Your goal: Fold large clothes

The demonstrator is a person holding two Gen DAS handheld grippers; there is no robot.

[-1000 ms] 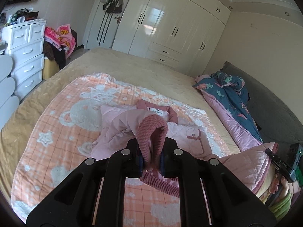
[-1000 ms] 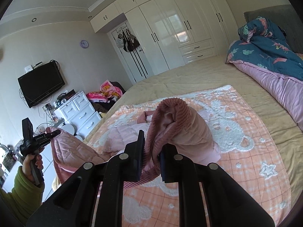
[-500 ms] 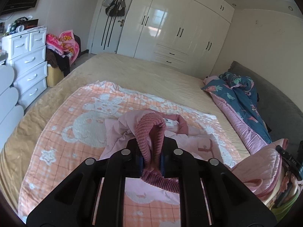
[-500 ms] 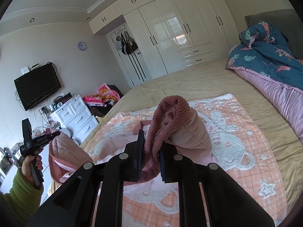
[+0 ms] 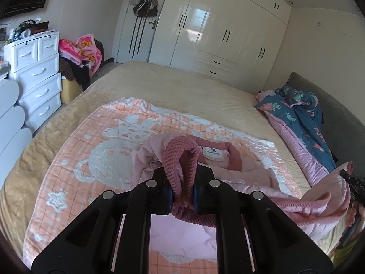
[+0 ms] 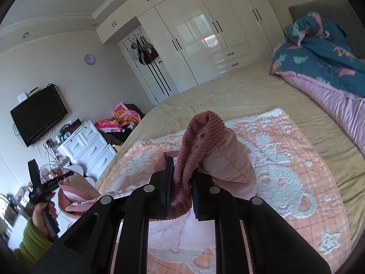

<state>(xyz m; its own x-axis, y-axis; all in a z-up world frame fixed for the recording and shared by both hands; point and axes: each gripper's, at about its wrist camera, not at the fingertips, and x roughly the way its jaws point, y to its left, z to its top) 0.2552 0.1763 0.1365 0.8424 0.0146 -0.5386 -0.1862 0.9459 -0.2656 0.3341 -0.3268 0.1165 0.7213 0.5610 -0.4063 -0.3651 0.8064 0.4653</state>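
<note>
Both grippers, left and right, keep their fingers clamped on the pink jacket's ribbed hem, carried farther toward its collar.

The jacket lies on the blanket, just ahead of the left gripper, with the wardrobe far beyond. The drawers stand to its left, the quilt to its right.

Ribbed knit cuff, glossy wardrobe
</note>
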